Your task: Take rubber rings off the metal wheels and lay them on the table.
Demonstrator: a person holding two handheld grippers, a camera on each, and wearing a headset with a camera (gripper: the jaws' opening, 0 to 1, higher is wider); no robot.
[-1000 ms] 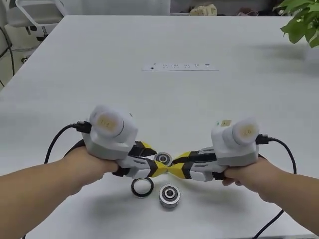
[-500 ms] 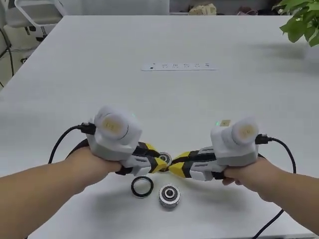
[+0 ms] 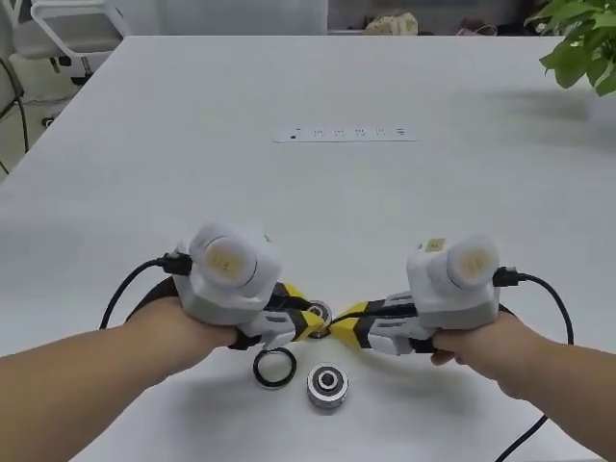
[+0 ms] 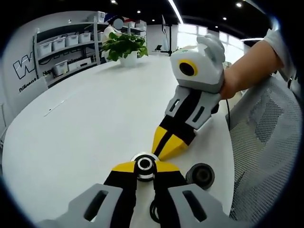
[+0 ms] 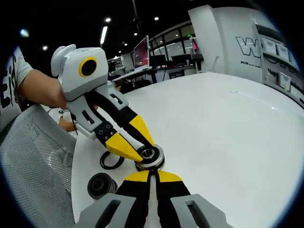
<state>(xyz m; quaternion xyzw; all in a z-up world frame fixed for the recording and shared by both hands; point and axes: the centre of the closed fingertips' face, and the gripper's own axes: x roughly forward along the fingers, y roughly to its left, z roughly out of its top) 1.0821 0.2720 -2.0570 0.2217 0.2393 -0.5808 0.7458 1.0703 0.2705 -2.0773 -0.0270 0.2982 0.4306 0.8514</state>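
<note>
Left gripper [image 3: 300,321] is clamped on a metal wheel [image 3: 318,313] at near centre of the table [image 3: 337,192]. Right gripper [image 3: 343,323] is closed, tips at the wheel's rim; any grip unconfirmed. A loose rubber ring [image 3: 274,367] lies nearer. Judged: wheel hard and slick, ring soft and stretchy; pinch its outer edge.

Bare surface [image 3: 318,212] is lying open ahead to the power strip [image 3: 345,133], while a rubber ring [image 3: 274,367] and a free wheel [image 3: 327,383] are crowding the space nearside of the held wheel [image 4: 144,165] in the left gripper [image 3: 308,322].
</note>
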